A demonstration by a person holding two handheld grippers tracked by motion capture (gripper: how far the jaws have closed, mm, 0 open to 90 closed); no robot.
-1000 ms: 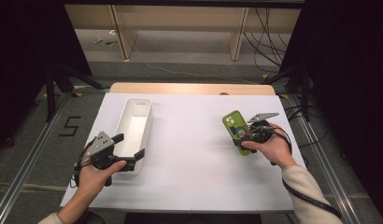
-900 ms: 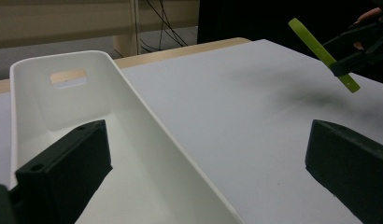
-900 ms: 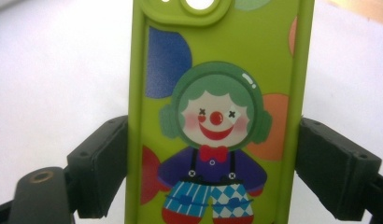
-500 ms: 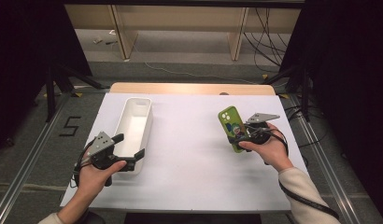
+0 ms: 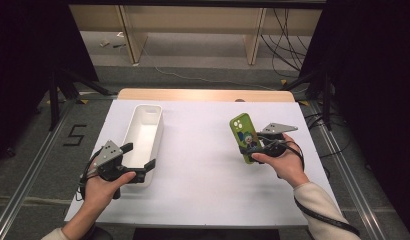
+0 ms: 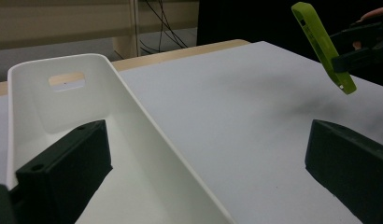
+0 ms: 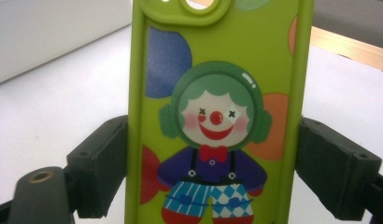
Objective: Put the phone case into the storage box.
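Note:
A lime-green phone case with a clown picture hangs tilted above the right half of the white table. My right gripper is shut on its lower part. The right gripper view has the case clamped by its long edges between the jaws of the right gripper. At the left, my left gripper stands open at the near end of a white bin. In the left gripper view one jaw of that gripper is inside the bin and the other over the table; the case hangs beyond.
The bin is long, narrow and holds nothing that I can see. A bare wooden strip runs along the table's far edge. Beyond it are shelf legs and cables on the floor. Dark curtains stand on both sides.
My right gripper has carried the phone case leftward and a little farther from the person. The left gripper has stayed by the bin.

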